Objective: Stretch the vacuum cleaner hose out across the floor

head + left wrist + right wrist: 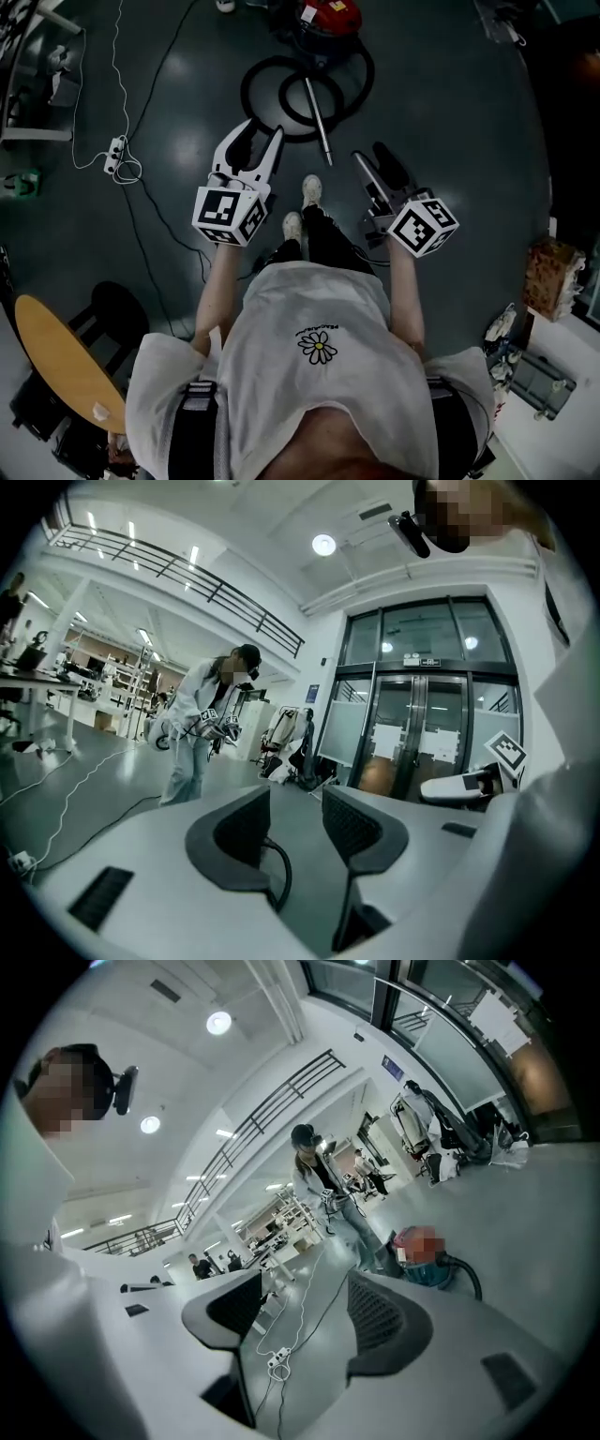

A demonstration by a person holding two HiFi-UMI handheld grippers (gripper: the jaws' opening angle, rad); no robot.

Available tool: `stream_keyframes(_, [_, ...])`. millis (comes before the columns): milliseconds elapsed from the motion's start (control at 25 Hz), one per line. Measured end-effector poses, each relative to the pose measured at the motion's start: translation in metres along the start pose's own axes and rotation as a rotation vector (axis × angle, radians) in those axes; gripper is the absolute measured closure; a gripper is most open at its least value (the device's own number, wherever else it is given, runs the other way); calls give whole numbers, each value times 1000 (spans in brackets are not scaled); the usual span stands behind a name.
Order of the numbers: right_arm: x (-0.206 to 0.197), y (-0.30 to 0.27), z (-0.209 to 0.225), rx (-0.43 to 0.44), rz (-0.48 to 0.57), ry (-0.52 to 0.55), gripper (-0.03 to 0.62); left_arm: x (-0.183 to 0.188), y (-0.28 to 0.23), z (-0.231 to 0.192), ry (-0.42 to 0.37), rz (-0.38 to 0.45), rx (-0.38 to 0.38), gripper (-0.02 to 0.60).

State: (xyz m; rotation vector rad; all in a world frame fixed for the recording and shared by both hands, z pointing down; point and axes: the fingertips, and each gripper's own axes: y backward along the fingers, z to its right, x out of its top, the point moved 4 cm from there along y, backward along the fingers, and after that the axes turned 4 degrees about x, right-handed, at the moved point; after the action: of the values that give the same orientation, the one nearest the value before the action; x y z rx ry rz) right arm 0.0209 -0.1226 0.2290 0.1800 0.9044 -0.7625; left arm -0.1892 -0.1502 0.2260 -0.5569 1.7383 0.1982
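Observation:
The red vacuum cleaner (330, 13) stands at the far edge of the dark floor. Its black hose (281, 101) lies coiled in loops in front of it, and a metal wand (317, 114) lies across the coils. My left gripper (260, 137), with white fingers, hangs in the air near the coil's near-left side, open and empty. My right gripper (372, 157), with black fingers, hovers just right of the wand's near end, also open and empty. In the right gripper view, the vacuum cleaner (424, 1256) and a bend of the hose (472, 1276) show past the open jaws (305, 1309).
A white power strip (114, 155) with white and black cables lies on the floor at left. A round wooden tabletop (66, 361) and a black stool (120, 311) stand at the lower left. Another person (200, 731) stands far off. Shelving (553, 309) lines the right side.

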Motion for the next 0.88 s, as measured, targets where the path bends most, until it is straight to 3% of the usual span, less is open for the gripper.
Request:
stream_keyframes(240, [20,-75,84,-73,-85,5,295,-10,-87,-41,28,-74,-42,414])
stream_keyframes(400, [-4,-142,166,-102,-177,-23,295,-51,-161,-87,-63,-125,-41,414])
stream_keyframes(520, [-61,-196,247,-146,-256,-19,295,-124,-215,-134,-61,-166,-53,414])
stream_keyframes(680, [-159,-274,371,-182,-386,3,295,-235,-287,-199,-129,-186,-57,414])
stream_keyframes(880, [-290,-350,522,-238,-506,-16,295,-373,-339,-275,-175,-151,-30,414])
